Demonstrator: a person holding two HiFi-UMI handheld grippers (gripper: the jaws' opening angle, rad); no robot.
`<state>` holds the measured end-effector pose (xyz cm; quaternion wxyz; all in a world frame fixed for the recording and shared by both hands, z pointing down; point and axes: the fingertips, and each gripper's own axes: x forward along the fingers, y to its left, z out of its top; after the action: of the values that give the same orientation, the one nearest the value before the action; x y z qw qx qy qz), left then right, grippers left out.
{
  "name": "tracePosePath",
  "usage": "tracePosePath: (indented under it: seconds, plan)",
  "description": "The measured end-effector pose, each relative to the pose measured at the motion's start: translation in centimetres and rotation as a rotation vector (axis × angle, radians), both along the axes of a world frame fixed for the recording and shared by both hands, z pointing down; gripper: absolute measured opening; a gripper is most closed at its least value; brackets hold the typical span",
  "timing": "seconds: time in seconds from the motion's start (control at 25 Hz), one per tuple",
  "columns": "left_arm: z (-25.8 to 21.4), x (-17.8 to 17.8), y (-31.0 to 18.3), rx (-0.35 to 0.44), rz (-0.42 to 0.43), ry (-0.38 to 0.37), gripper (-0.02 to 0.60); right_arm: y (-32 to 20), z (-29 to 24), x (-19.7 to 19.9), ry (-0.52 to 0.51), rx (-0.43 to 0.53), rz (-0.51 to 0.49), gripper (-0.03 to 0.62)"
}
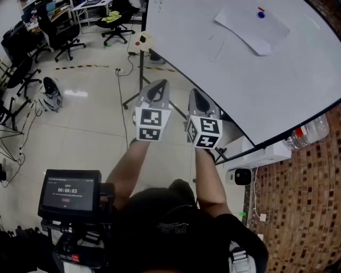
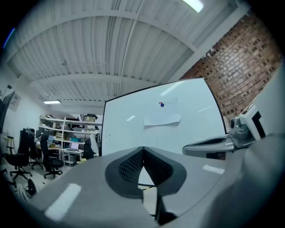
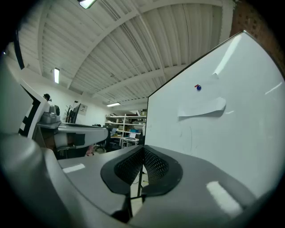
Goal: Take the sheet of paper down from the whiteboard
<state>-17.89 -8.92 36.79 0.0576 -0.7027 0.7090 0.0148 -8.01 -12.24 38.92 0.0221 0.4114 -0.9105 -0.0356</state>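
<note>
The sheet of paper (image 1: 250, 29) is seen on the whiteboard (image 1: 213, 80), pinned near its upper edge by a blue magnet (image 1: 261, 14). Its lower edge is curled a little away from the board, and a shadow is cast beneath it.

Both claws are held out side by side in front of the person, well apart from the sheet. In the head view the left claw (image 1: 158, 85) and the right claw (image 1: 195, 94) are found near the board's lower left part, while the sheet is placed far up and to the right of them. Nothing of the sheet is touched by either claw.

In the left gripper view the left claw (image 2: 143, 149) is shown clenched, its jaws pressed together with nothing held between them; the sheet (image 2: 162, 119) is seen above the jaw tips and slightly to the right, with the magnet (image 2: 161, 104) over it.

In the right gripper view the right claw (image 3: 143, 149) is likewise clenched on nothing, and the sheet (image 3: 201, 108) is seen higher and to the right, on the board (image 3: 249, 133) that slants away from the camera.

Office chairs (image 1: 64, 32) are seen on the tiled floor (image 1: 90, 106) behind, and a brick wall (image 1: 298, 213) at the right.
</note>
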Motion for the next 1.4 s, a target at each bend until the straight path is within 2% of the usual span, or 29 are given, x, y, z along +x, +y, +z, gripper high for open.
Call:
tracePosePath:
  seconds: [0.12,0.28,0.6,0.88,1.16,1.28,1.4]
  plan:
    - [0.2,1.2,0.9,0.002,0.028,0.034,0.002,1.0,0.3,1.0,0.006,0.0,0.021,0.014]
    - [-0.4,2.5,-0.1,0.018,0.075,0.028,0.002,0.1,0.3,2.3,0.0,-0.003,0.057,0.013]
    - [-3.9,5.0,-7.1,0.063,0.149,-0.031,0.002,-6.5,-1.1,5.4,-0.069,-0.015,0.126,0.014]
    - [-4.7,8.6,-13.2,0.077,0.207,-0.028,0.002,-12.0,-2.4,8.9,-0.111,0.014,0.155,0.014]
    - [-7.7,11.3,-20.5,0.138,0.247,-0.054,0.003,-17.3,-6.1,12.7,-0.219,0.08,0.176,0.014]
    - [-10.3,12.9,-23.1,0.2,0.265,-0.057,0.003,-19.1,-8.0,14.6,-0.259,0.112,0.16,0.014]
    - [-13.1,13.5,-24.9,0.258,0.262,-0.1,0.003,-20.4,-9.8,16.1,-0.294,0.148,0.155,0.014]
